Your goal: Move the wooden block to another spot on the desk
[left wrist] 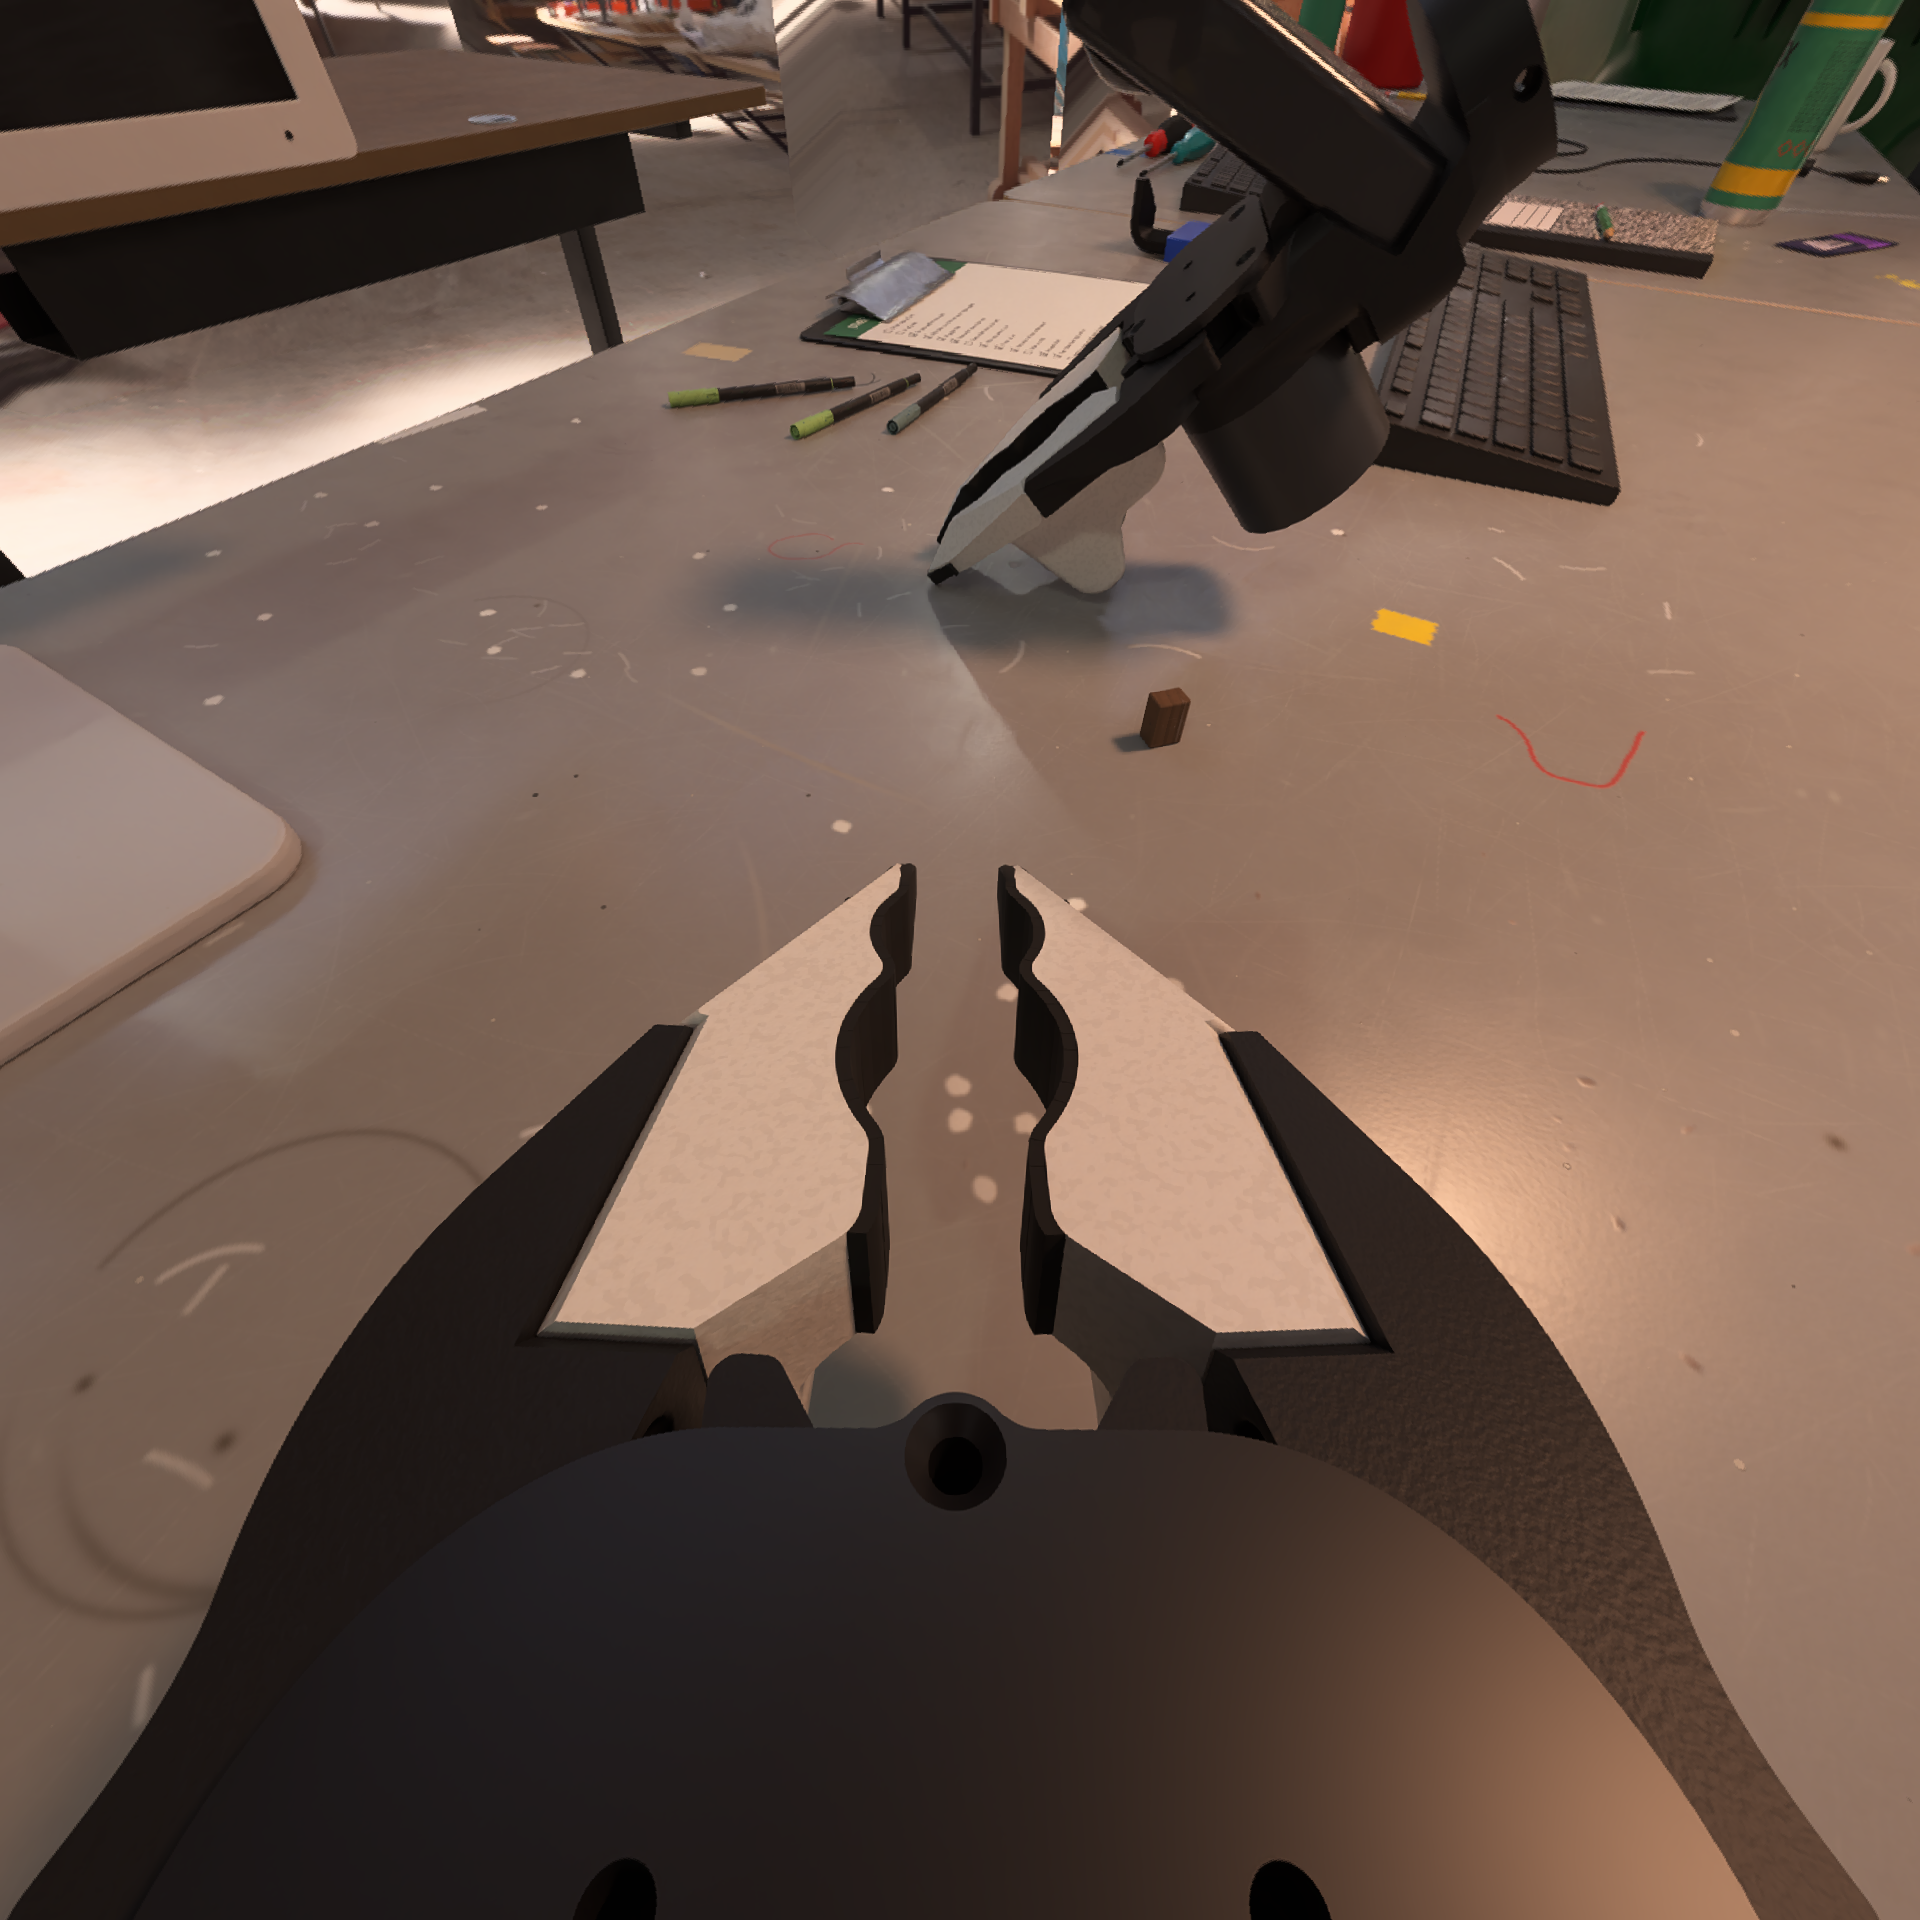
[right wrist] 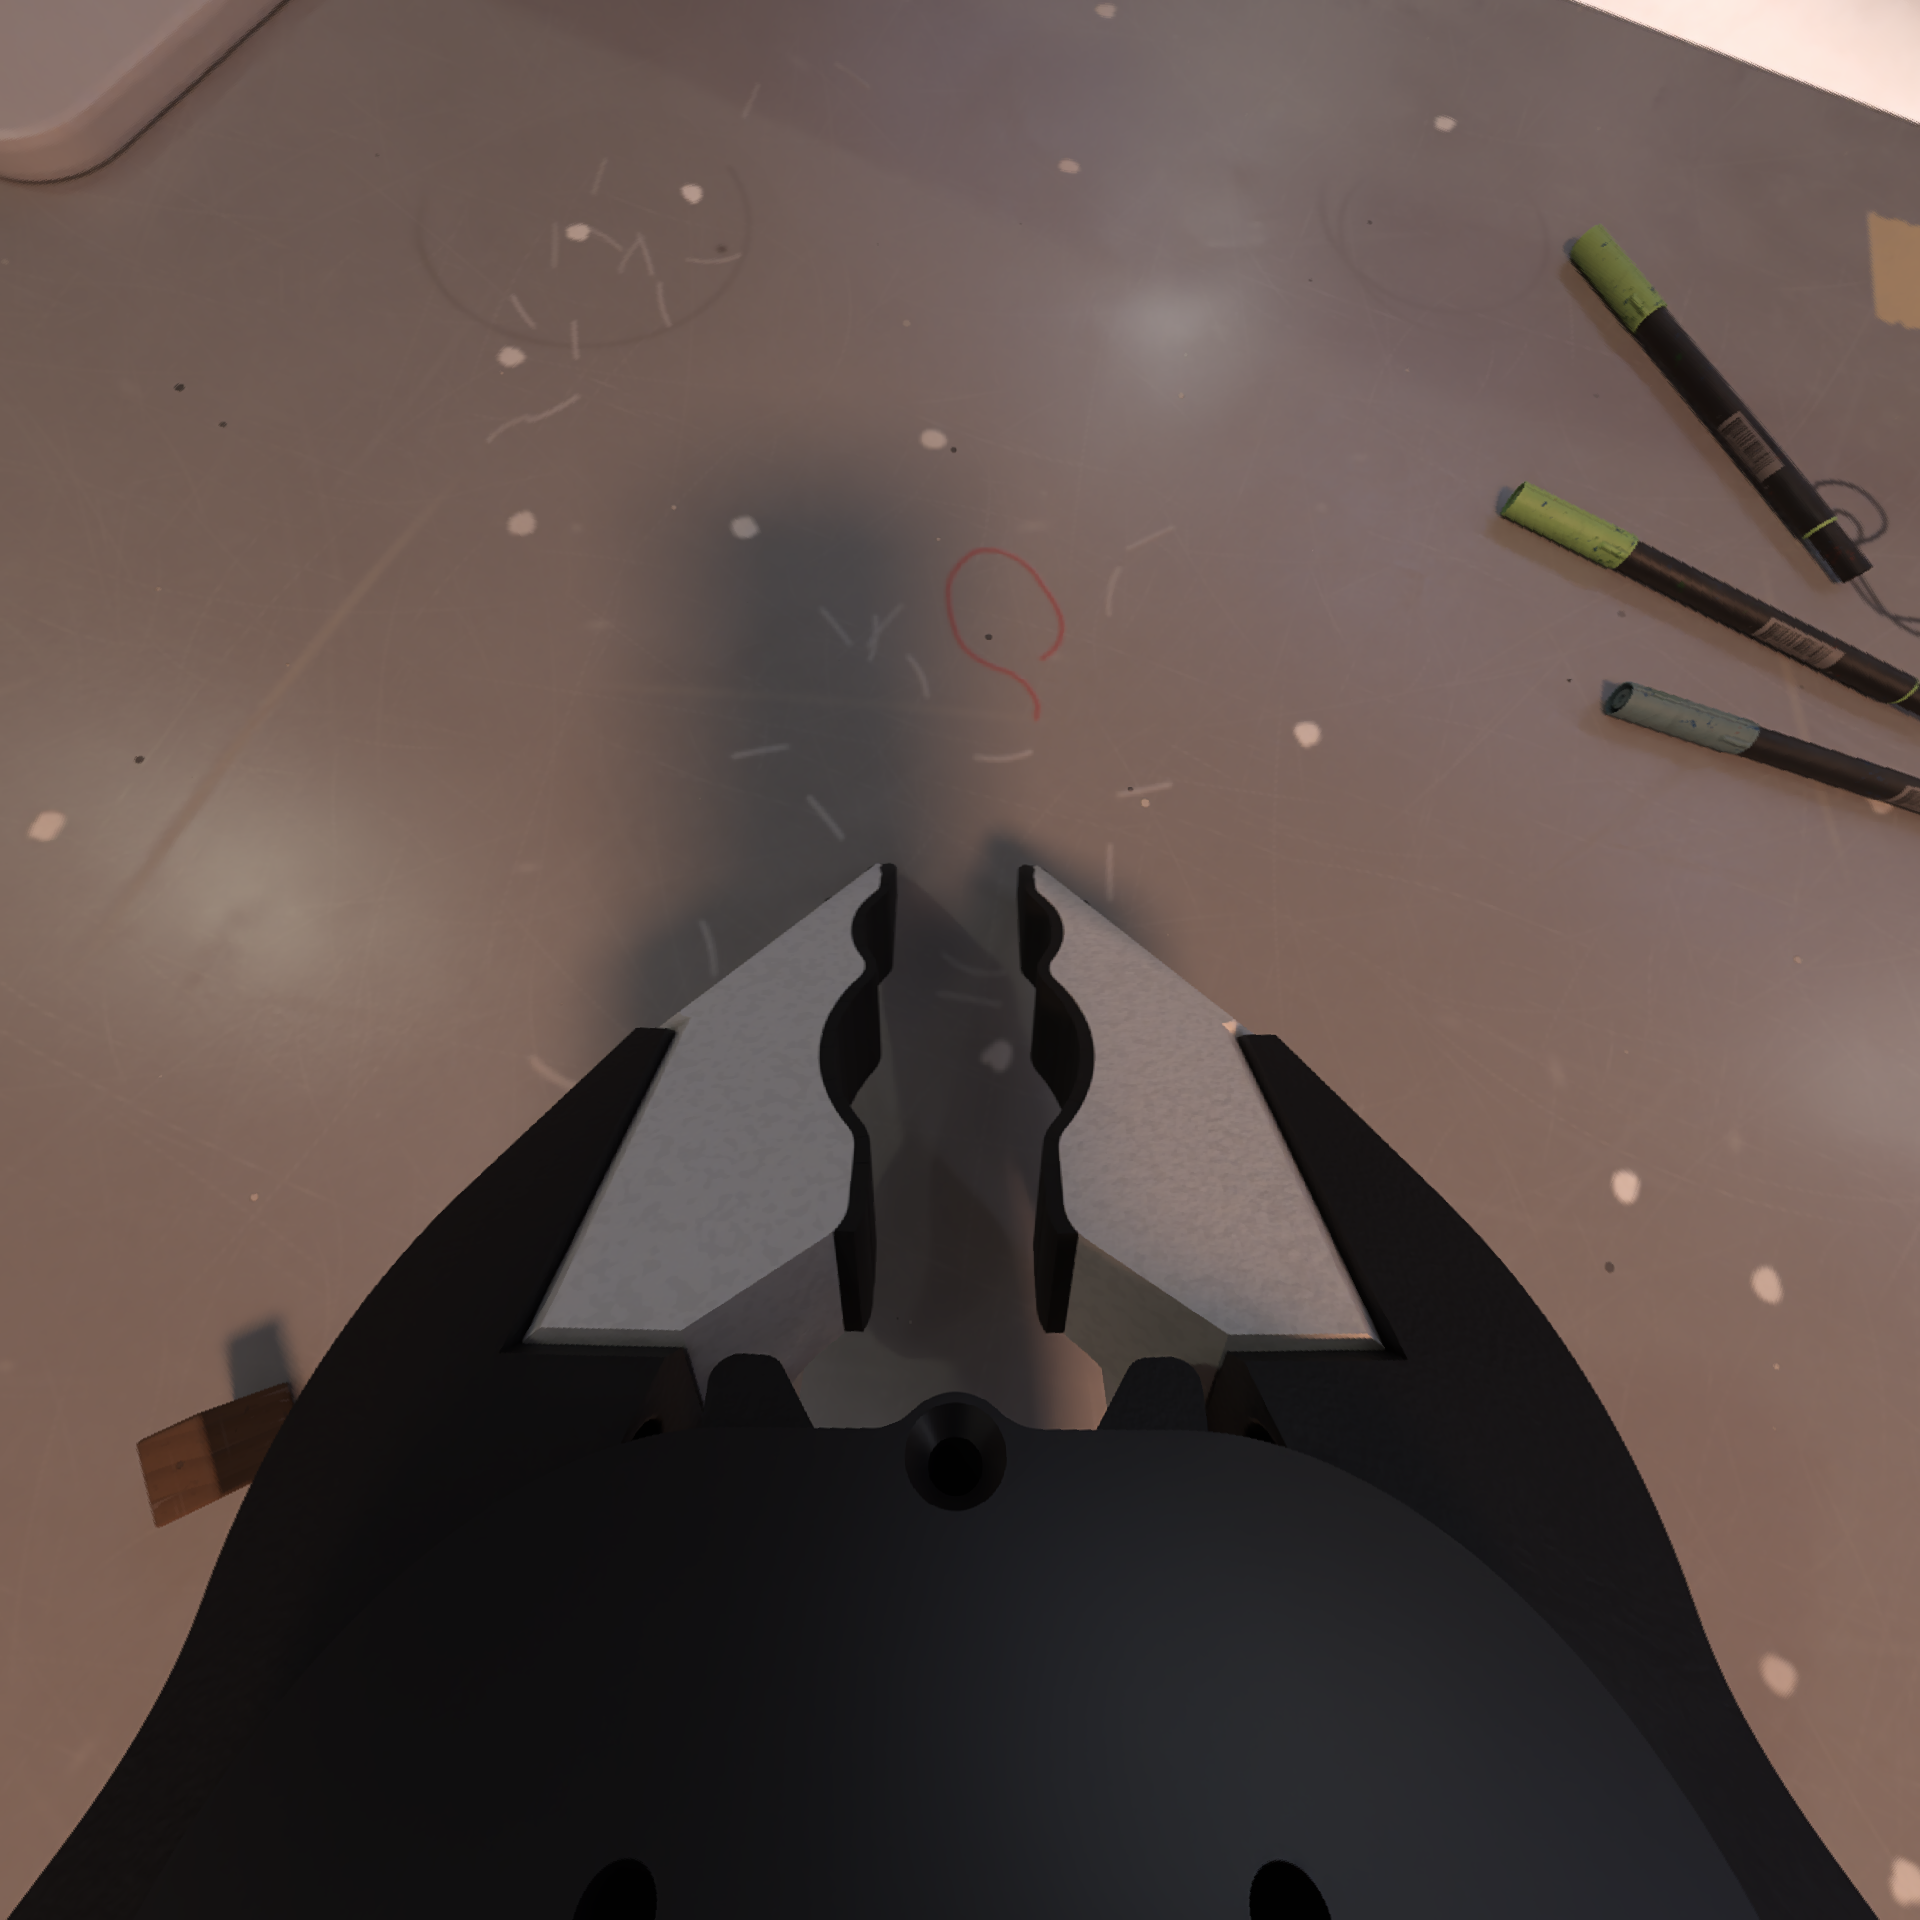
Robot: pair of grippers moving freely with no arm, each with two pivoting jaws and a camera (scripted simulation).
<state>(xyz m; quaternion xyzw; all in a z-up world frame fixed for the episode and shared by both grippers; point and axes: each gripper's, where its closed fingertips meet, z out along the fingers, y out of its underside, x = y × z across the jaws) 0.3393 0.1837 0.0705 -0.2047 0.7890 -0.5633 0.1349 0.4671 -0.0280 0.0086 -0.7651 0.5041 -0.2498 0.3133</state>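
A small dark wooden block (left wrist: 1165, 718) stands alone on the grey desk (left wrist: 727, 790), ahead and to the right of my left gripper (left wrist: 956, 873). That gripper is open and empty, low over the desk. My right gripper (left wrist: 961, 566) shows farther off, tilted down with its tips at the desk, behind and left of the block. In the right wrist view my right gripper (right wrist: 956, 873) is open and empty over bare desk (right wrist: 416, 935). The block (right wrist: 213, 1452) shows at the lower left, partly hidden behind the gripper body.
Three markers (left wrist: 831, 400) and a clipboard (left wrist: 987, 317) lie beyond the right gripper; the markers (right wrist: 1714, 540) also show at the right. A black keyboard (left wrist: 1496, 374) lies far right. A white slab (left wrist: 114, 842) sits left. Yellow tape (left wrist: 1405, 627) lies near the block.
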